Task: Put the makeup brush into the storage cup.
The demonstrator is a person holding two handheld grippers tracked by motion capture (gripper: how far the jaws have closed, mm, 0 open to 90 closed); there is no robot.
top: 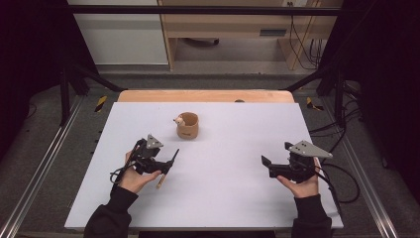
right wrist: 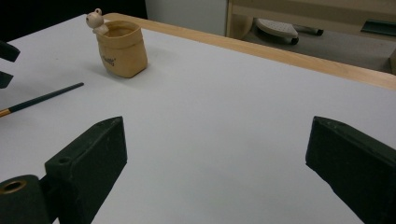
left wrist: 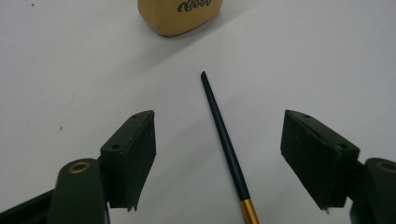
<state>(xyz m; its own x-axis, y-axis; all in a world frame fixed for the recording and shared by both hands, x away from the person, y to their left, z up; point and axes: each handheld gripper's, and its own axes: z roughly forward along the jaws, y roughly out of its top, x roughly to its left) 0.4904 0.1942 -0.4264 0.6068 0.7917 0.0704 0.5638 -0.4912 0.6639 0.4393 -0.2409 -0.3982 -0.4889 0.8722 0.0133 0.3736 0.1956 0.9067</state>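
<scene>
A slim dark pen (left wrist: 224, 140) with a gold band lies flat on the white table top (top: 223, 198), its tip toward a tan cup (top: 188, 127). The cup carries dark lettering and a small animal figure on its rim (right wrist: 95, 19). My left gripper (left wrist: 217, 119) is low over the pen and open. Its jaws stand on either side of the shaft with a gap on both sides. In the high view the left gripper (top: 167, 159) is left of centre, below the cup. My right gripper (top: 266, 166) is held at the table's right, open, with nothing between its jaws (right wrist: 215, 154).
The wooden far edge of the table (top: 205, 95) runs behind the white top. Black frame bars and cables stand on both sides, with wooden furniture on the floor beyond. The pen (right wrist: 44, 99) and the cup (right wrist: 122, 51) lie far left in the right gripper view.
</scene>
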